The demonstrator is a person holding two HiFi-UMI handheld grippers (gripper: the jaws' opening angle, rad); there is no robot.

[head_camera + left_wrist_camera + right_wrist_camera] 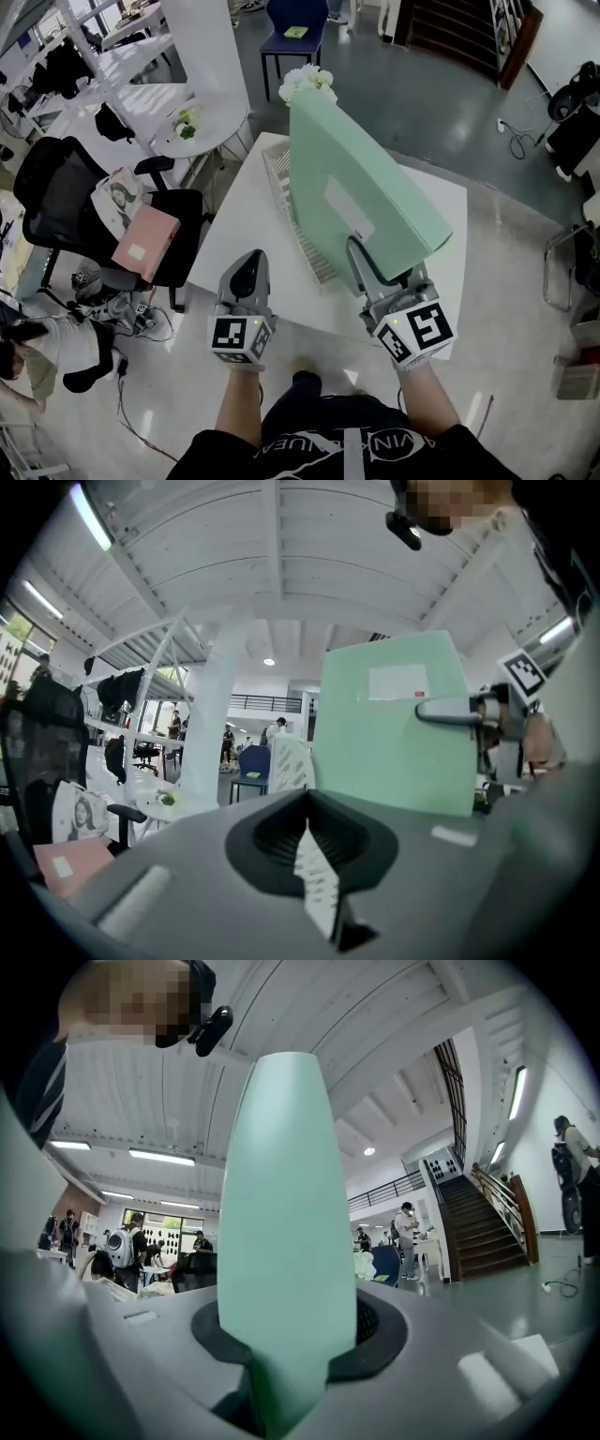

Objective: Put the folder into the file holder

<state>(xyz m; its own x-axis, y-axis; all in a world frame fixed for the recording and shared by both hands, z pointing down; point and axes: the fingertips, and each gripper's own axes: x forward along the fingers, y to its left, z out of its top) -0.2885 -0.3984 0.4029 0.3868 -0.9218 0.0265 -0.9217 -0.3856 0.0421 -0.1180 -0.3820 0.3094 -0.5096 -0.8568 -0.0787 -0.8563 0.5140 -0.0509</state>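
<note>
Right claw clamped on one green folder; left claw closed, empty. One file holder on table.

Your folder looks smooth and matt, card or plastic, with a paper label. The holder is white slotted plastic or metal. The table is smooth matt white and the floor glossy grey. Your left gripper and right gripper have matt grey plastic shells.
</note>
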